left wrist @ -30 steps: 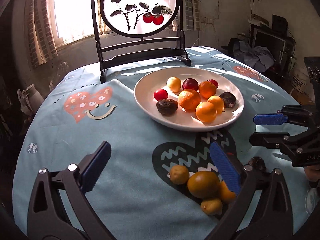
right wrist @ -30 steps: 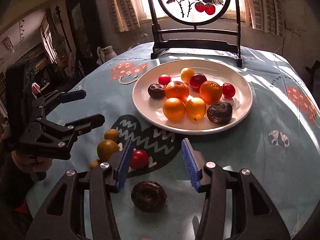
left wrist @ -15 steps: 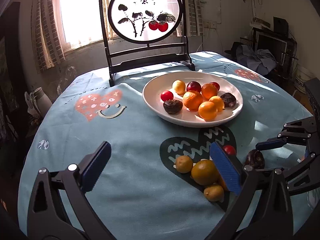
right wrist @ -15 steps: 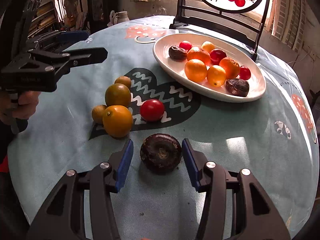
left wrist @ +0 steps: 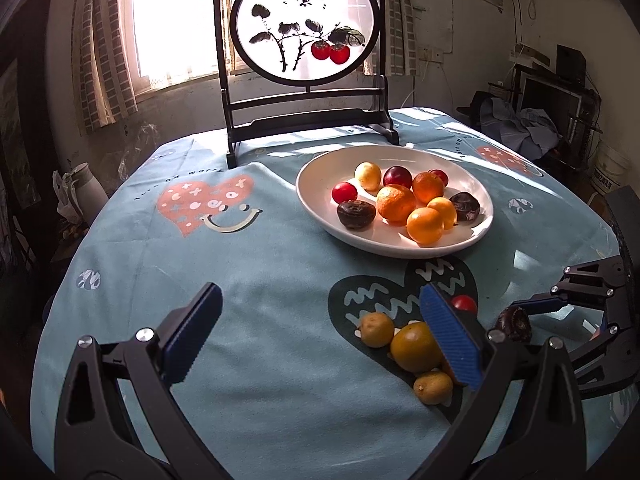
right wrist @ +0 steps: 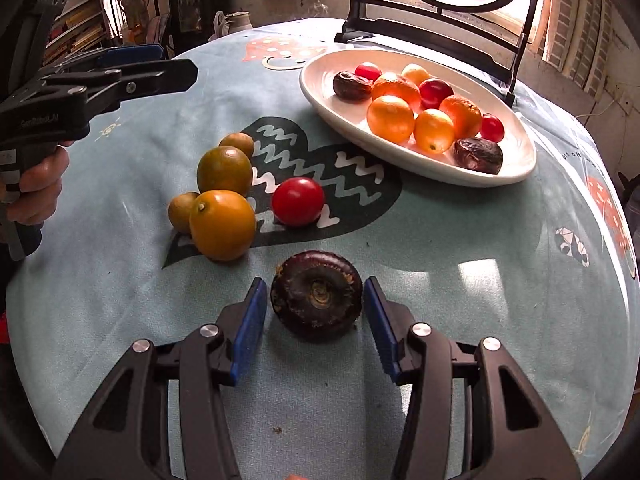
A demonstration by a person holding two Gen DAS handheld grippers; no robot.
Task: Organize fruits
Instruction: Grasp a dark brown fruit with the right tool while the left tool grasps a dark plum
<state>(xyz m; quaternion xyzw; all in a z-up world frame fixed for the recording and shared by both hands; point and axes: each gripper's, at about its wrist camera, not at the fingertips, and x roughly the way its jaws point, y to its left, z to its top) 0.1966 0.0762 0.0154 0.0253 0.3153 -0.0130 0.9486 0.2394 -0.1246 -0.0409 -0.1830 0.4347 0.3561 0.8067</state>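
Observation:
A dark purple-brown fruit (right wrist: 317, 295) lies on the blue tablecloth between the blue pads of my right gripper (right wrist: 315, 316), which is open around it with small gaps on both sides. Beyond it lie a red tomato (right wrist: 298, 201), two orange-green citrus (right wrist: 222, 225) (right wrist: 225, 170) and two small yellow-brown fruits (right wrist: 182, 211) (right wrist: 237, 144). A white plate (right wrist: 516, 168) holds several fruits. My left gripper (left wrist: 320, 336) is open and empty above the cloth, left of the loose fruits (left wrist: 416, 346). The plate (left wrist: 316, 200) and dark fruit (left wrist: 514, 322) also show there.
A black stand with a round painted screen (left wrist: 306, 20) stands behind the plate at the table's far edge. The round table's edge (right wrist: 616, 360) curves close on the right. A white jug (left wrist: 86, 192) sits off the table to the left.
My right gripper has come down and forward so its open jaws now bracket the dark fruit. My left gripper has pulled back a little and stays open.

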